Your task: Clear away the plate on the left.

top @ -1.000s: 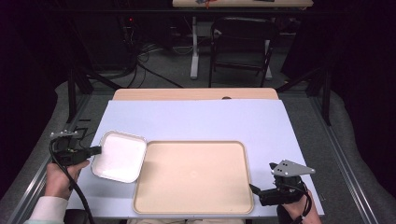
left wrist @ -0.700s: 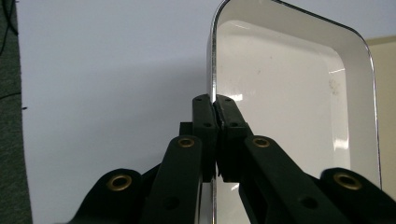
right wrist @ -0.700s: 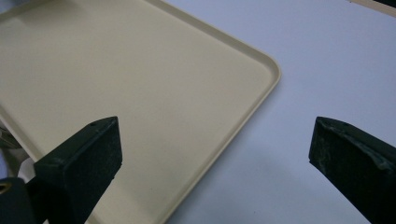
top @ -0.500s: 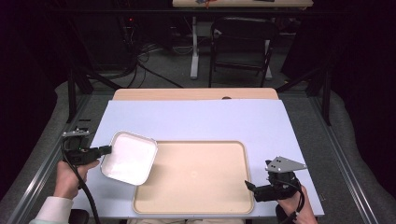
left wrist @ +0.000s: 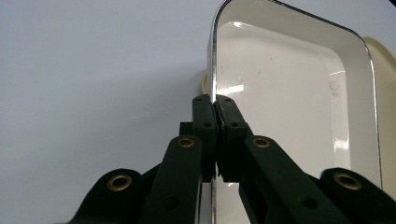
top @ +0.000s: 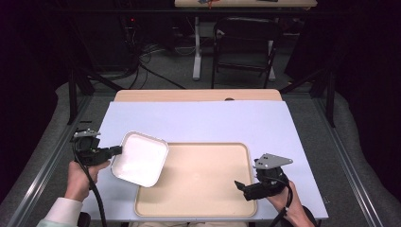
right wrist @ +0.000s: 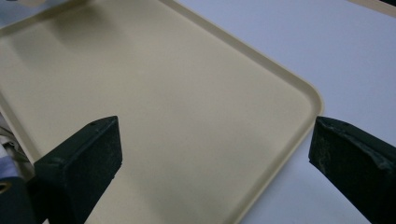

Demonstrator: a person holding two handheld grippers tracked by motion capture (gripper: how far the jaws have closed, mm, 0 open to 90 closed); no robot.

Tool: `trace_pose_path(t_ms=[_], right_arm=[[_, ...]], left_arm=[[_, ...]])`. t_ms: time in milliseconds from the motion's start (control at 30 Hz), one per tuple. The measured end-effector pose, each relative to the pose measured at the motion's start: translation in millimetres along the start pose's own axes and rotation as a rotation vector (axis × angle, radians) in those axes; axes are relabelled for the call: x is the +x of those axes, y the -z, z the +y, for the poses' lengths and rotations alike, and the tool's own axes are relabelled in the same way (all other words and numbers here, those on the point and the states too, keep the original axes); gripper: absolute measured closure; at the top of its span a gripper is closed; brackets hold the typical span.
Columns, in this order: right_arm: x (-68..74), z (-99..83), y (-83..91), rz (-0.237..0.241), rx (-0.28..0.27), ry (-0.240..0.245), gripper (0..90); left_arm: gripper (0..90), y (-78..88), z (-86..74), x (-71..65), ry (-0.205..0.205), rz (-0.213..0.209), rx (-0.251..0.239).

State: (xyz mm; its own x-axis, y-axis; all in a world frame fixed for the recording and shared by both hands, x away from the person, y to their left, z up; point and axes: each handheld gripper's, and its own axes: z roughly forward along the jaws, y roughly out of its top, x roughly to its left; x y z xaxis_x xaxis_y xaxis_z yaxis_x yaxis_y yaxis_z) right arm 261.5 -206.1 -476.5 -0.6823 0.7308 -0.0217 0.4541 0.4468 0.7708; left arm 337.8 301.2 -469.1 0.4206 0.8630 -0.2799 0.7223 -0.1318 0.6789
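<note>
A white square dish with rounded corners hangs tilted over the left edge of a beige tray. My left gripper is shut on the dish's left rim; in the left gripper view its jaws pinch the rim of the dish. My right gripper stands open at the tray's lower right corner. The right gripper view looks over the bare tray between its two wide-apart fingers.
A pale blue mat covers the wooden table. Beyond the table stand a dark chair, a desk leg and cables on the grey floor. Metal rails run along both sides of the table.
My left gripper has carried the dish to the right and lifted it, so it now overlaps the tray's left edge. My right gripper has shifted left toward the tray's lower right corner.
</note>
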Motion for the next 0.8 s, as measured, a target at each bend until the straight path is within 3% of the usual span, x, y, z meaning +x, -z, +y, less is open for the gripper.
trace_pose_path(t_ms=[333, 800], right_arm=[[10.2, 20.1, -22.3, 0.043, 0.014, 0.03, 2.1], [18.2, 36.9, -40.4, 0.045, 0.002, 0.014, 0.0]], left_arm=[[88.1, -18.4, 7.6, -26.5, -0.053, -0.07, -0.011], [88.2, -41.5, 13.5, -62.0, -0.082, -0.099, -0.033]])
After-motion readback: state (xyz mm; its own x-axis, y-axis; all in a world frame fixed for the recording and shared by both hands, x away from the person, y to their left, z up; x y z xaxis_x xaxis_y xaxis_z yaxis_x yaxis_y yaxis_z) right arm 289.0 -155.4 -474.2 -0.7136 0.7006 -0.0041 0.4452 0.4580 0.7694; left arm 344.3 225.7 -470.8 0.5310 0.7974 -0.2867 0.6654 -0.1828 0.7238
